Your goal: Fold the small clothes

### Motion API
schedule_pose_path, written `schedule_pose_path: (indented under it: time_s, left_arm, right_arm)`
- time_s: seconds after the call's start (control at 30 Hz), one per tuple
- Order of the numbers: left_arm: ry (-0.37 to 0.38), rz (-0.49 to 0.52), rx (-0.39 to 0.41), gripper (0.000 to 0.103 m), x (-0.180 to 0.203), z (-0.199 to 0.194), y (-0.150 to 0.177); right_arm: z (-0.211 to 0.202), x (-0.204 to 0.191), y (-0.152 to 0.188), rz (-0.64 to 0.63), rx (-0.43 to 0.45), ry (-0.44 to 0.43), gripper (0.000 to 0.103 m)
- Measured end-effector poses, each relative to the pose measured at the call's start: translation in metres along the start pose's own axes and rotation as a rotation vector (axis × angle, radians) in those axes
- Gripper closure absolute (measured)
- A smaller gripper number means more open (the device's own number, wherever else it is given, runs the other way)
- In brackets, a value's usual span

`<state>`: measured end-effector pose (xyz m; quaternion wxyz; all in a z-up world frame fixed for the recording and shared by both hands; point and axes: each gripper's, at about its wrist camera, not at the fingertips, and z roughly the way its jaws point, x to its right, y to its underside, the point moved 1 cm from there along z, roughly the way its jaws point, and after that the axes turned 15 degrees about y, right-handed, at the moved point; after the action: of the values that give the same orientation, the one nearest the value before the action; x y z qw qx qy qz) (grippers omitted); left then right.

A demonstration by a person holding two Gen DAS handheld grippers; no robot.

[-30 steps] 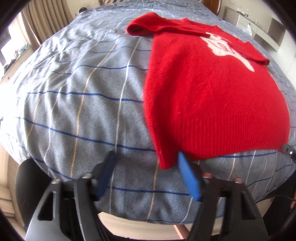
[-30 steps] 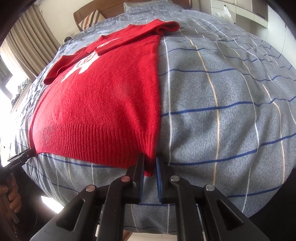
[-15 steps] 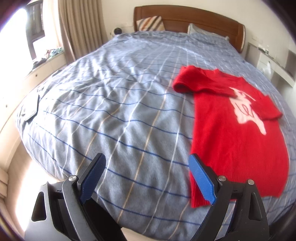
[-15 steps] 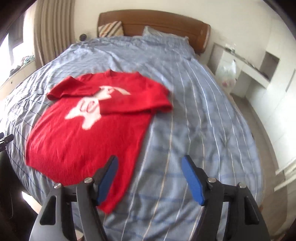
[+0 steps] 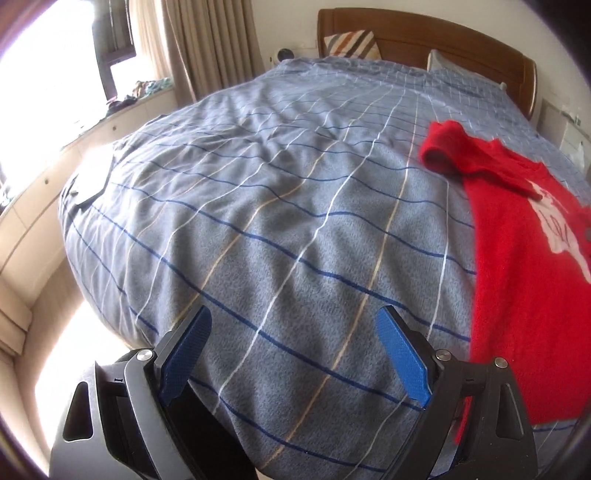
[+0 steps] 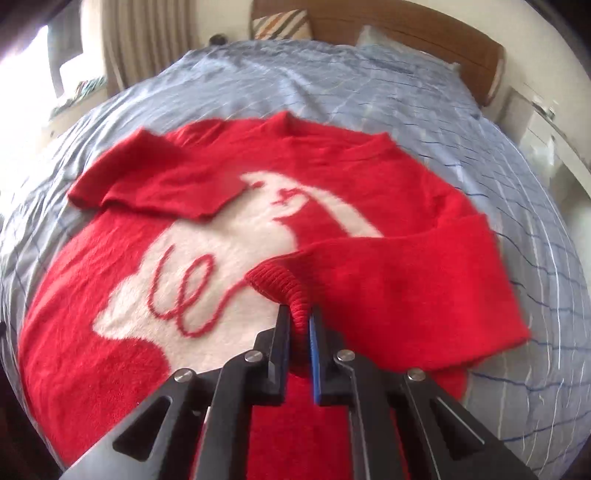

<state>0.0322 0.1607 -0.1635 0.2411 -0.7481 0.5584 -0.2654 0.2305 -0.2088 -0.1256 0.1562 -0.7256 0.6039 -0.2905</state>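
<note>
A red knit sweater [image 6: 207, 236] with a white figure on its front lies flat on the bed; both sleeves are folded in over the chest. My right gripper [image 6: 298, 325] is shut on the ribbed cuff [image 6: 275, 282] of the right sleeve and holds it over the middle of the sweater. My left gripper [image 5: 291, 354] is open and empty above the blue checked bedspread [image 5: 277, 206], left of the sweater [image 5: 524, 280], whose left edge lies just beside its right finger.
The wooden headboard [image 5: 424, 33] and a striped pillow [image 5: 351, 42] stand at the far end. Curtains [image 5: 207, 48] and a window ledge [image 5: 74, 133] run along the left. A white cabinet [image 6: 554, 140] stands at the right of the bed.
My right gripper let go of the hem corner, opened, moved forward over the sweater and shut on the right sleeve's cuff. My left gripper lifted away from the hem and stays open.
</note>
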Motion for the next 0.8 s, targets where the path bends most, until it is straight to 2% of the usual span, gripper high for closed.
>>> schedule_pose_path:
  time_s: [0.07,0.2,0.3,0.4,0.53,0.67,0.8]
  left_arm:
    - [0.017,-0.022,-0.013,0.011,-0.002,0.003,0.000]
    - [0.028,-0.055,-0.039,0.011,-0.005,0.009,0.003]
    - [0.028,-0.060,-0.043,0.011,-0.005,0.009,0.005]
    - [0.023,-0.060,-0.047,0.011,-0.004,0.010,0.006]
    - [0.009,-0.043,-0.044,0.011,-0.001,0.010,0.008]
    - [-0.008,-0.017,-0.044,0.011,0.001,0.010,0.009]
    - [-0.022,0.005,-0.045,0.011,0.005,0.012,0.009]
  right_arm:
    - [-0.021,0.052,0.002,0.115,0.039,0.032,0.095]
    - [-0.064,0.183,0.026,0.359,0.071,0.148,0.095]
    - [-0.081,0.268,0.059,0.485,0.039,0.263,0.095]
    - [-0.079,0.326,0.097,0.605,-0.024,0.327,0.095]
    - [-0.054,0.353,0.145,0.687,-0.122,0.346,0.095]
    - [-0.048,0.363,0.186,0.800,-0.145,0.329,0.096]
    - [-0.038,0.366,0.210,0.873,-0.161,0.284,0.096]
